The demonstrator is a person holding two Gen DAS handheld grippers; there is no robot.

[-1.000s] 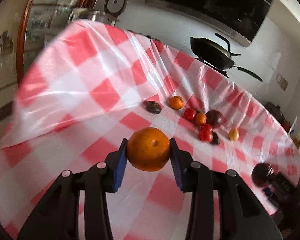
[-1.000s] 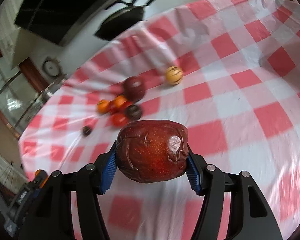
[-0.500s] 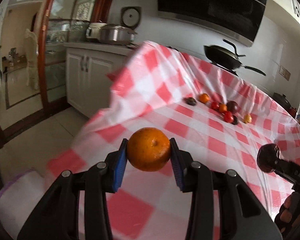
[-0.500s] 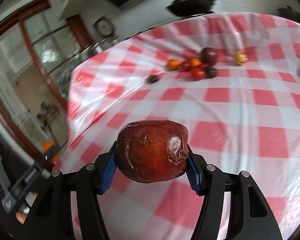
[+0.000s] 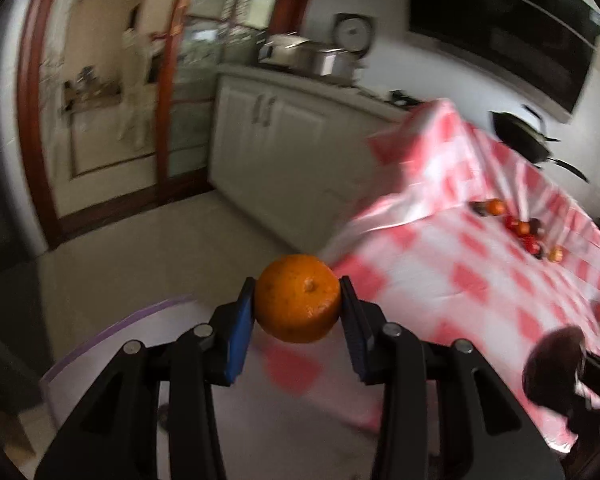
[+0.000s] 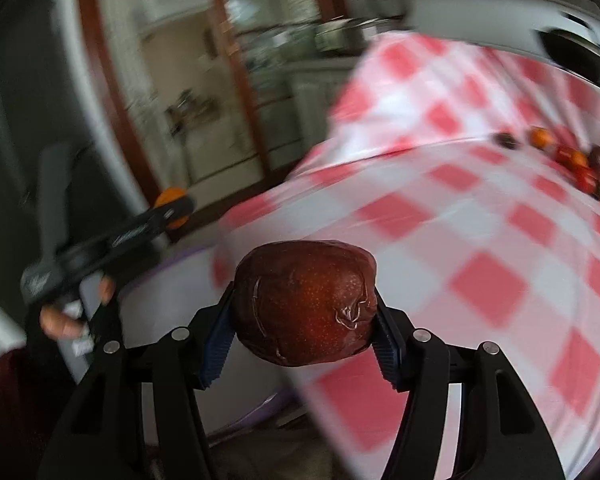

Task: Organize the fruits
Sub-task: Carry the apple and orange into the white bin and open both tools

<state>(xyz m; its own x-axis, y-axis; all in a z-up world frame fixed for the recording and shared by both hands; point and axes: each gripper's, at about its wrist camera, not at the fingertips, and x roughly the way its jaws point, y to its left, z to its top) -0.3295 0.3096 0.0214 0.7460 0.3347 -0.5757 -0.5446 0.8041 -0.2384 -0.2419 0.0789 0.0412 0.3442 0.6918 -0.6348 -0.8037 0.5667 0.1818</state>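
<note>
My left gripper [image 5: 298, 300] is shut on an orange [image 5: 298, 298], held off the table's near-left corner above the floor. My right gripper [image 6: 304, 304] is shut on a dark red wrinkled apple [image 6: 306, 302], held over the near edge of the red-and-white checked tablecloth [image 6: 480, 240]. The apple also shows in the left wrist view [image 5: 552, 372], and the orange in the right wrist view [image 6: 172, 202]. Several small fruits [image 5: 520, 228] lie grouped far across the table; they also show in the right wrist view [image 6: 572, 160].
A white container with a purple rim [image 5: 112, 344] sits low beside the table corner; it also shows in the right wrist view [image 6: 172, 280]. White cabinets [image 5: 284, 148] and a wood-framed glass door [image 5: 172, 80] stand behind. A black pan [image 5: 524, 140] is beyond the table.
Both grippers have swung left and pulled back from the table, still holding their fruit. The fruit group is now far off; the floor and the purple-rimmed container have come into view.
</note>
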